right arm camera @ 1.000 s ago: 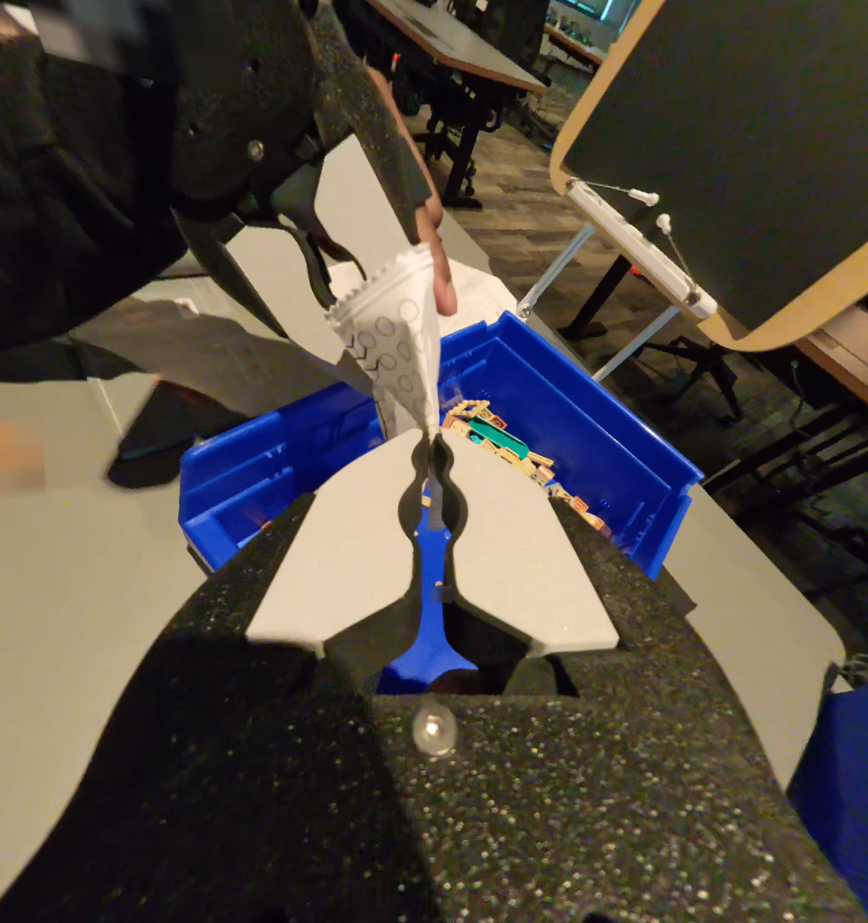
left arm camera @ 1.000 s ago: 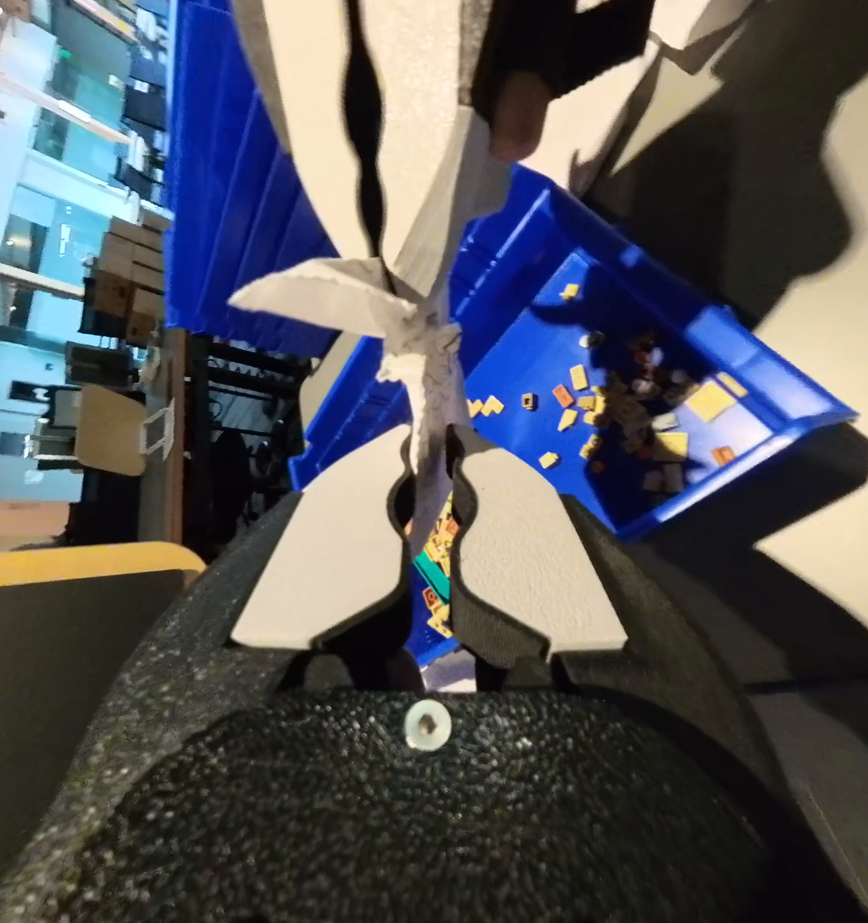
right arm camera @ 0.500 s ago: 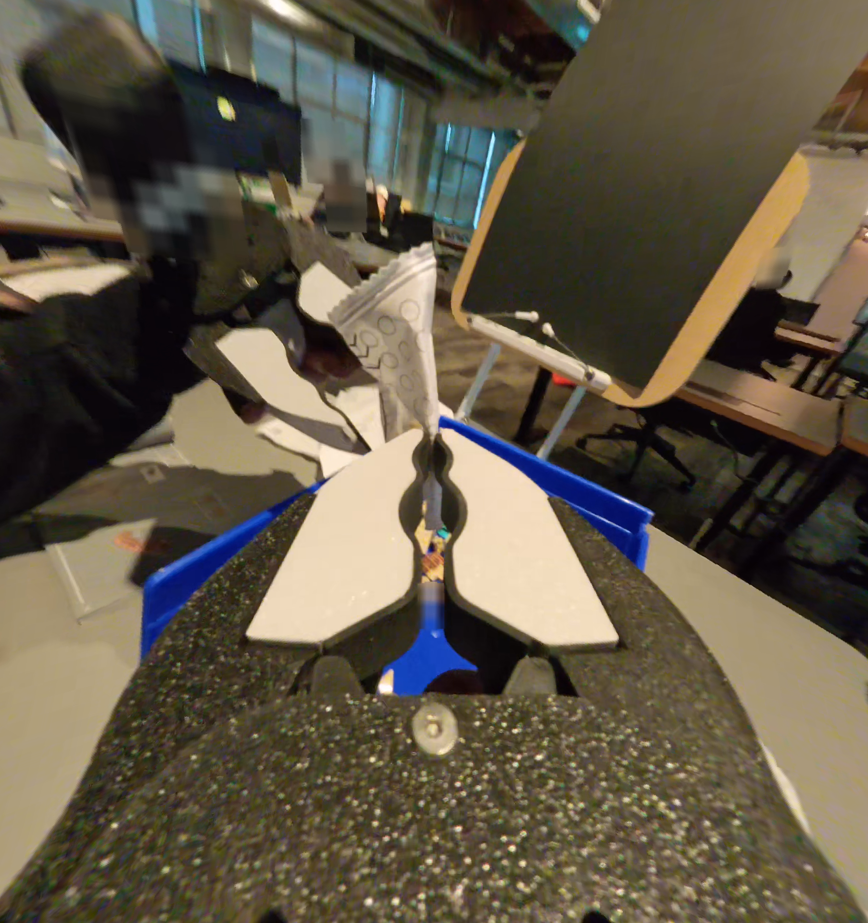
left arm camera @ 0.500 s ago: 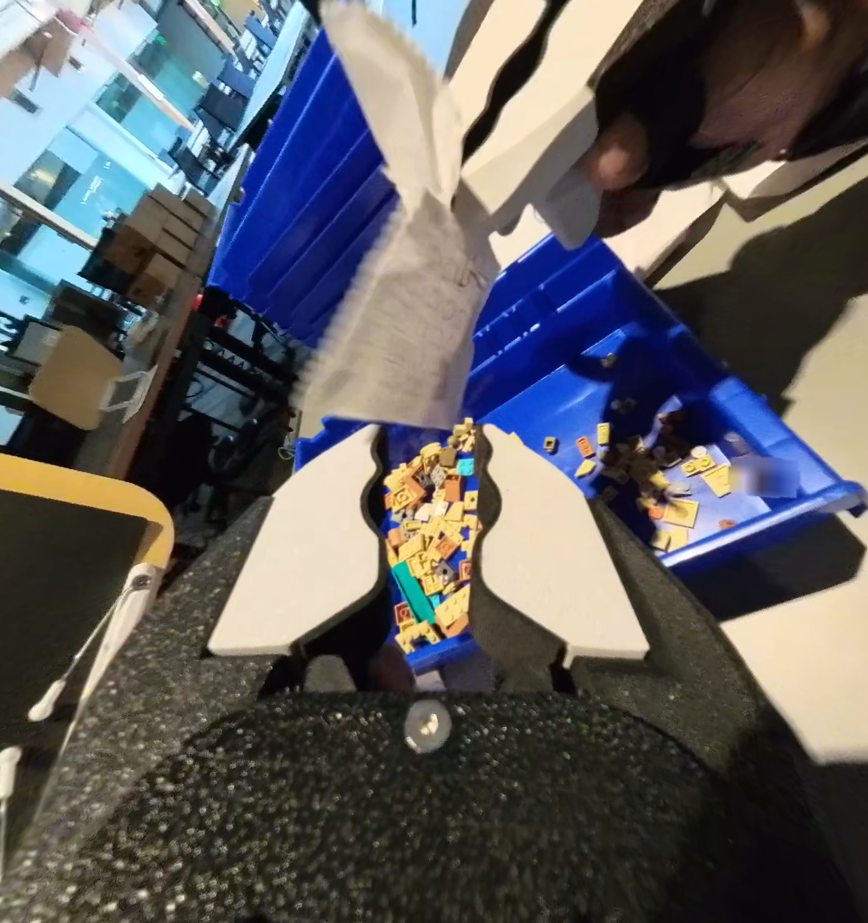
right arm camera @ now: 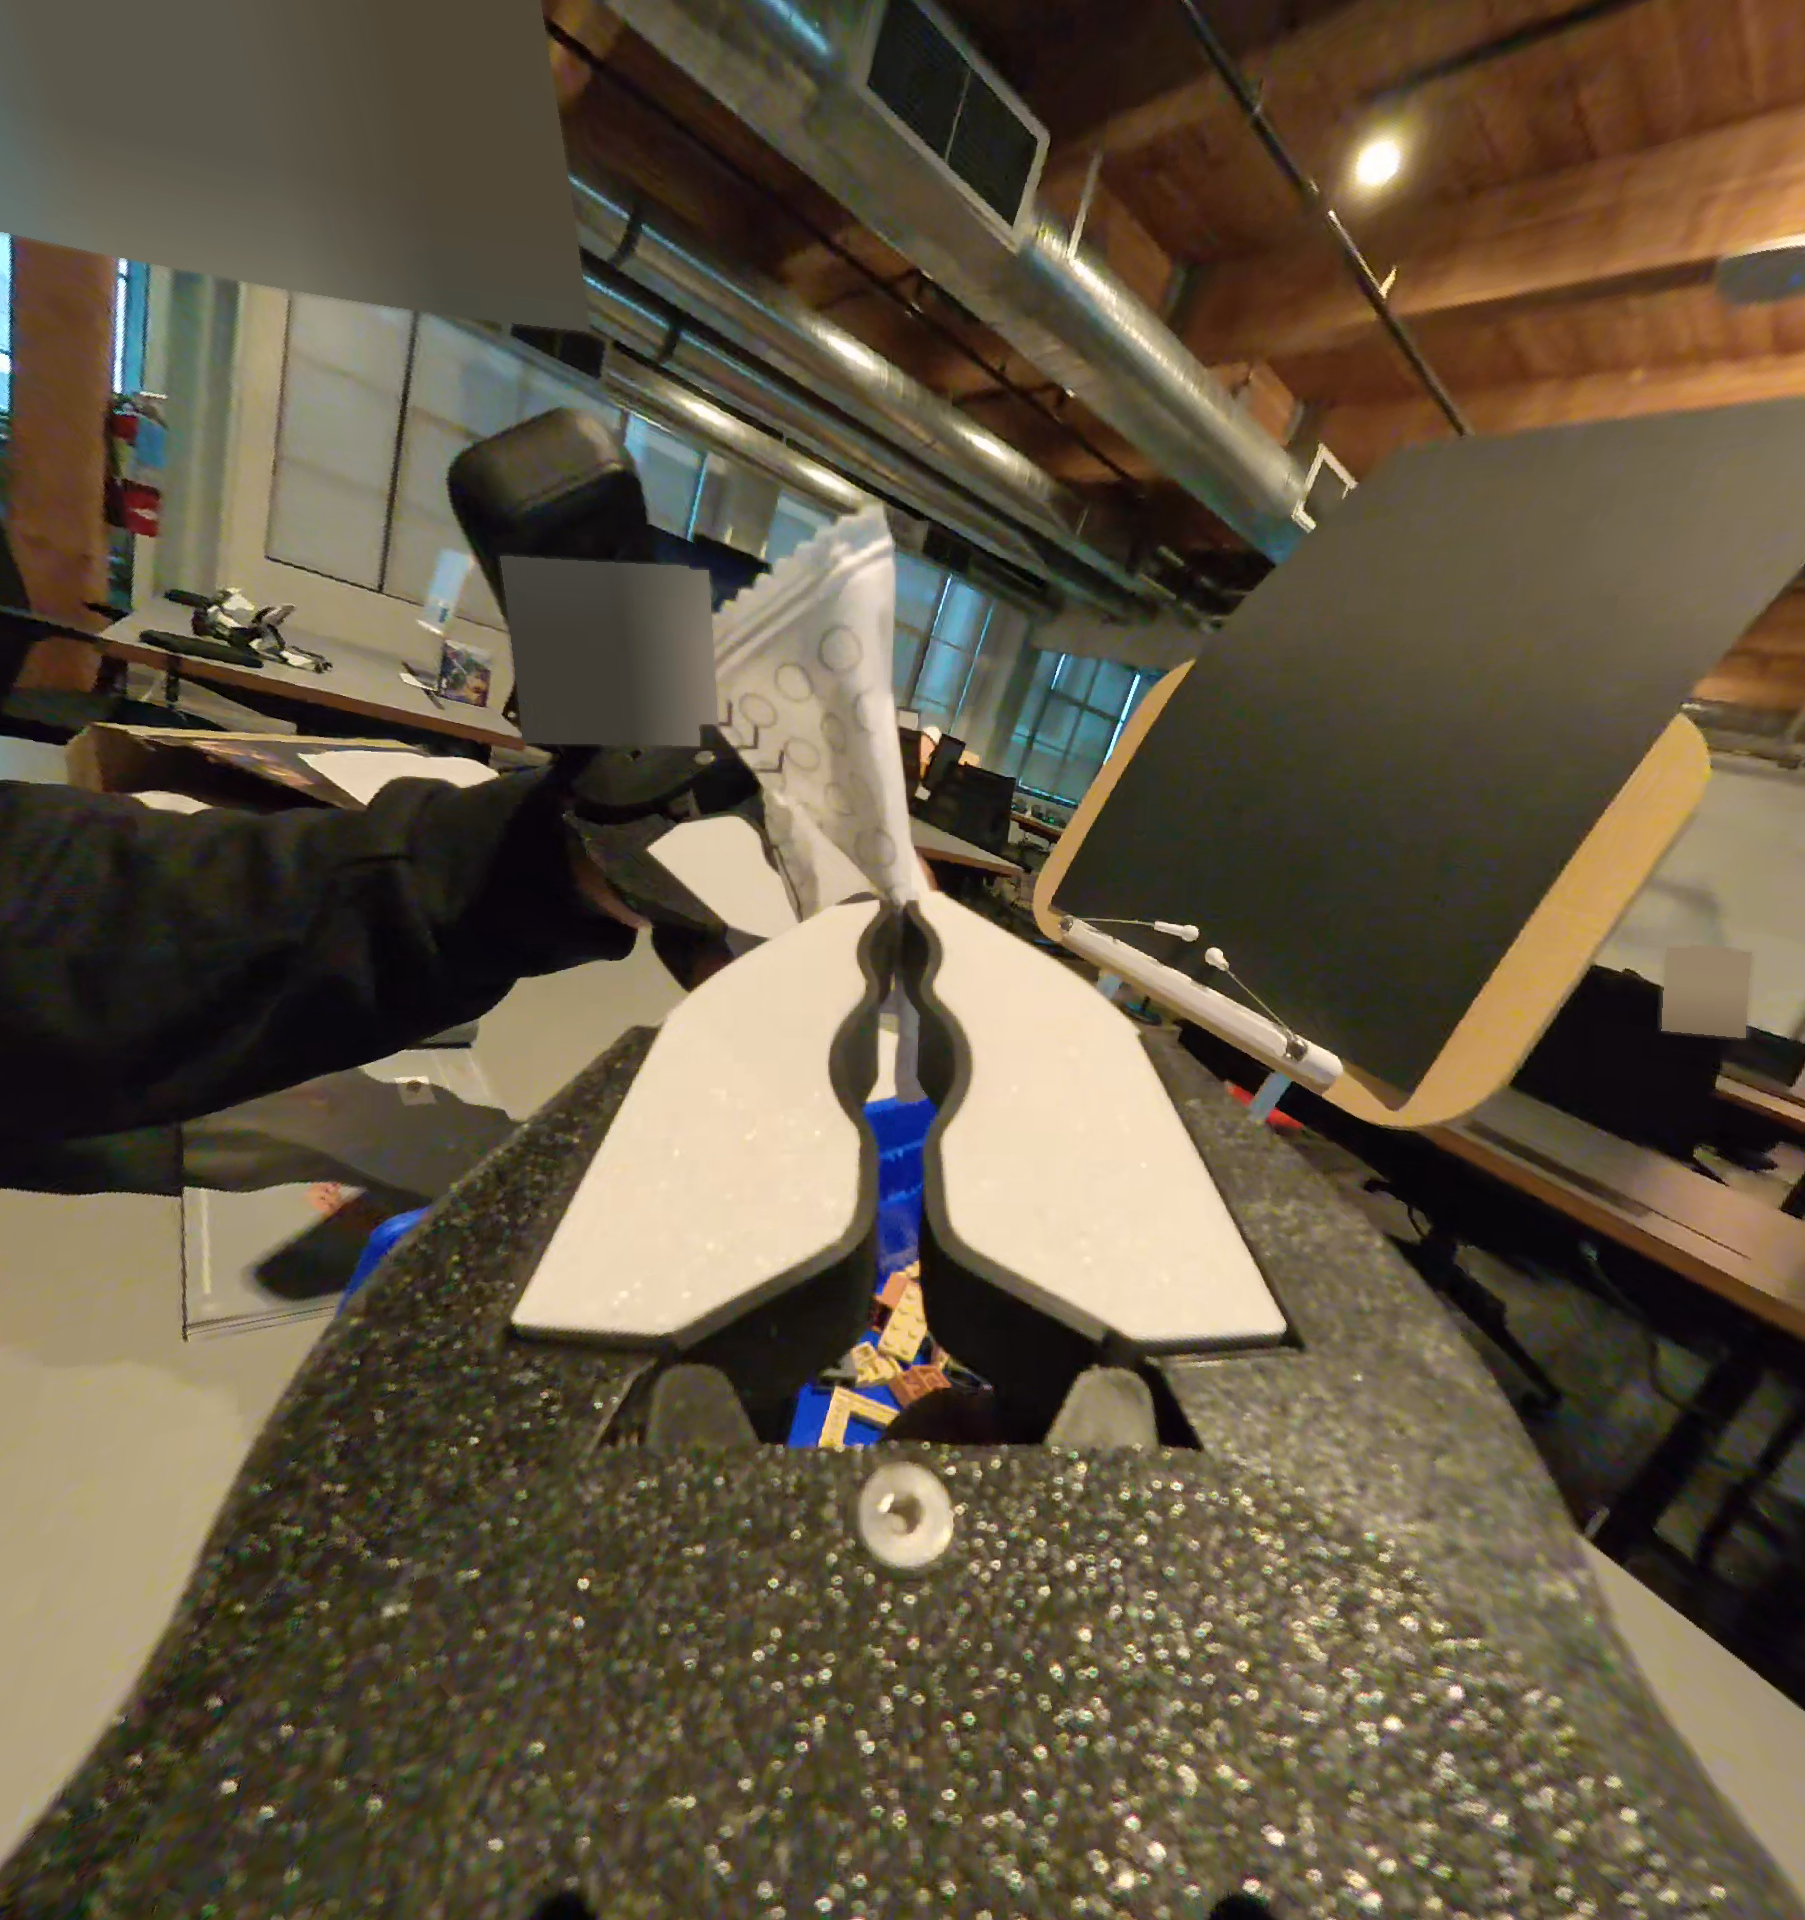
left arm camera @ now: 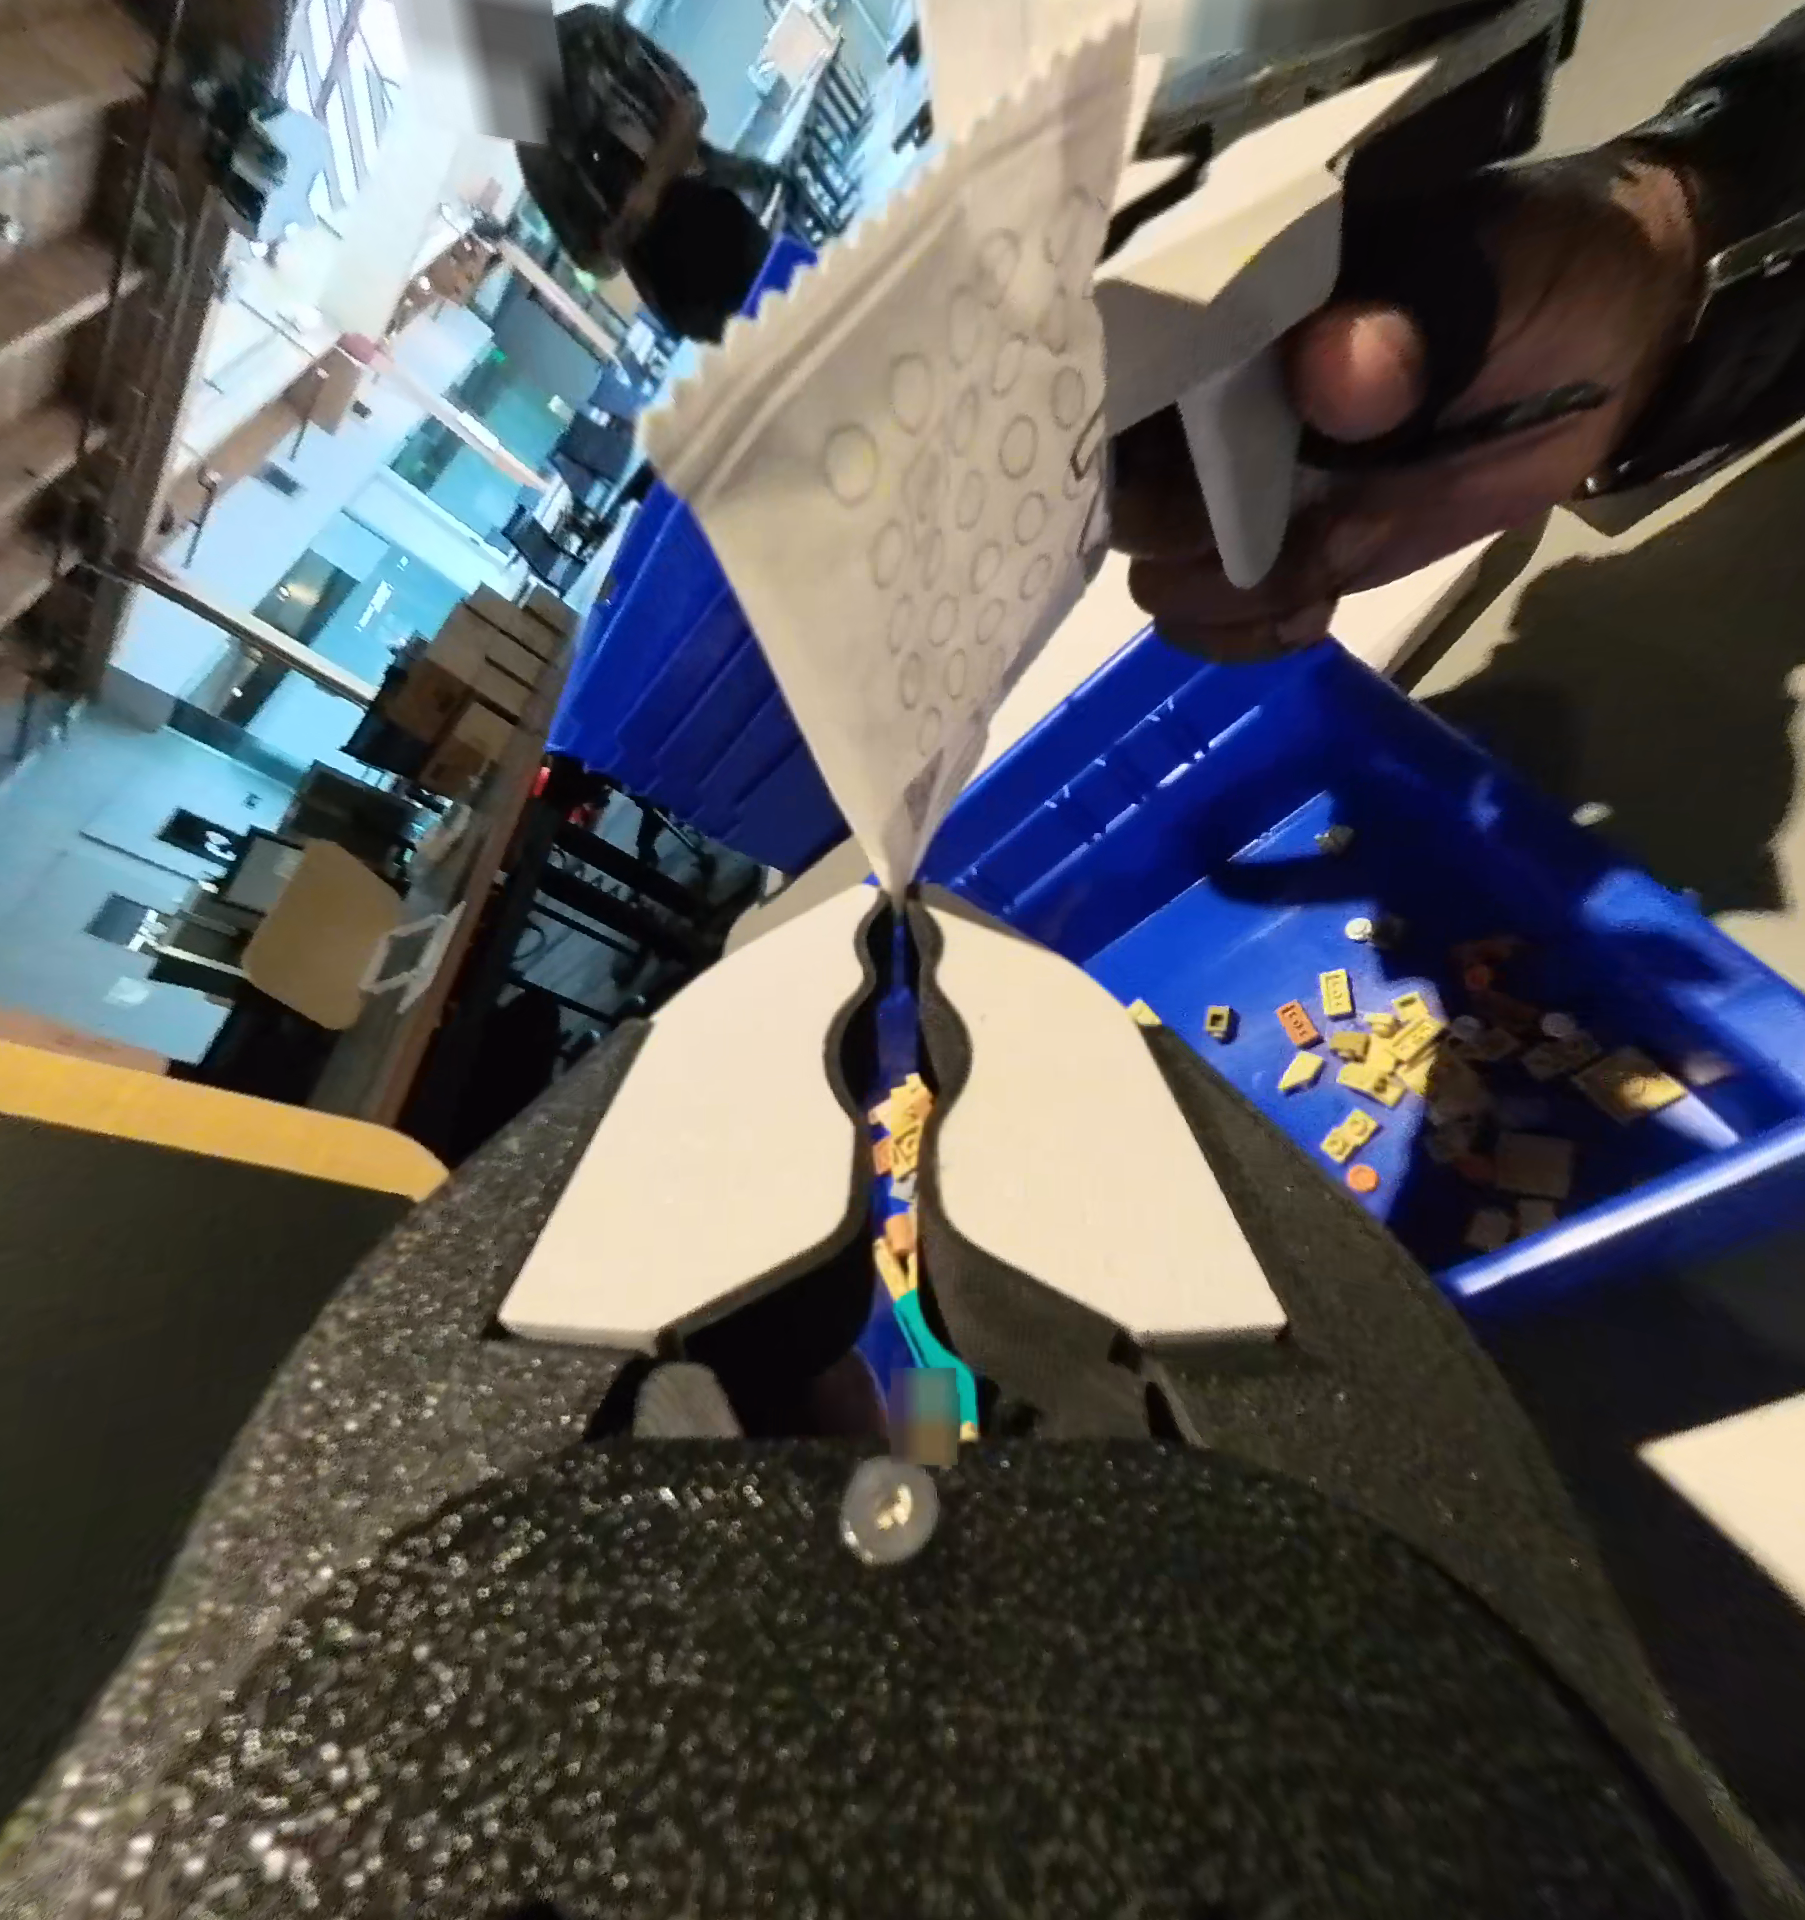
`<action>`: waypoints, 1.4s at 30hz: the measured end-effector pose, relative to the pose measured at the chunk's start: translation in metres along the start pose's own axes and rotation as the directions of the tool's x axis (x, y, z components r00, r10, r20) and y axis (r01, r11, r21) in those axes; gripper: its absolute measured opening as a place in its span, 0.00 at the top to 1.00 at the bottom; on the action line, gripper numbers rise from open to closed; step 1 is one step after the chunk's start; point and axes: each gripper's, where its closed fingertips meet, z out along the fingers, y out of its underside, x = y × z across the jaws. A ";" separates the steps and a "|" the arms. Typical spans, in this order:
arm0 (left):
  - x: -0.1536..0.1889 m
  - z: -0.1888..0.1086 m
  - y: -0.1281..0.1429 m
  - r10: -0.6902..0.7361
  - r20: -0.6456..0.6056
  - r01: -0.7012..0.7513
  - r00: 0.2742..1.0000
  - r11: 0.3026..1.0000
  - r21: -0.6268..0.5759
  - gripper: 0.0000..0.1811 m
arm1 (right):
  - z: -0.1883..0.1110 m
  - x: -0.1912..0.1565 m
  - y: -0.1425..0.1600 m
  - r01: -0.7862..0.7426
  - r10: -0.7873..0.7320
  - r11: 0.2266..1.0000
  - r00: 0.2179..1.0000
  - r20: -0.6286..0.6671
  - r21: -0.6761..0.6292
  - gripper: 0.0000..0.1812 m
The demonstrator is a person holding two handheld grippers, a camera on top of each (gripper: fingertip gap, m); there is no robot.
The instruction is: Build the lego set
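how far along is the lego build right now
Done: loose lego pieces already lie tipped out in the blue bin. In hand: the left claw and right claw are both shut on a flat, apparently empty white paper bag above the bin. Left: no joined bricks are visible, so it looks like all the assembly remains.

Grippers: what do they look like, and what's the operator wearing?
Both alike: the left gripper and right gripper have speckled black bodies, flat pale-grey fingers with wavy black-lined inner edges, and one silver screw at centre. A black sleeve covers the arm.
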 end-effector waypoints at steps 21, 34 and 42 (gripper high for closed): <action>0.002 -0.014 -0.013 -0.091 -0.055 0.097 0.994 0.988 0.117 0.94 | -0.001 0.004 -0.008 -0.107 0.110 0.990 0.994 -0.027 0.089 1.00; 0.012 -0.021 -0.027 -0.139 -0.162 0.168 0.977 0.969 0.179 0.99 | 0.001 0.001 -0.003 -0.211 0.210 0.975 0.977 0.023 0.070 1.00; 0.011 -0.033 -0.012 -0.174 -0.195 0.185 0.965 0.982 0.037 1.00 | 0.002 0.005 0.033 -0.398 0.395 0.869 0.916 -0.073 -0.294 0.66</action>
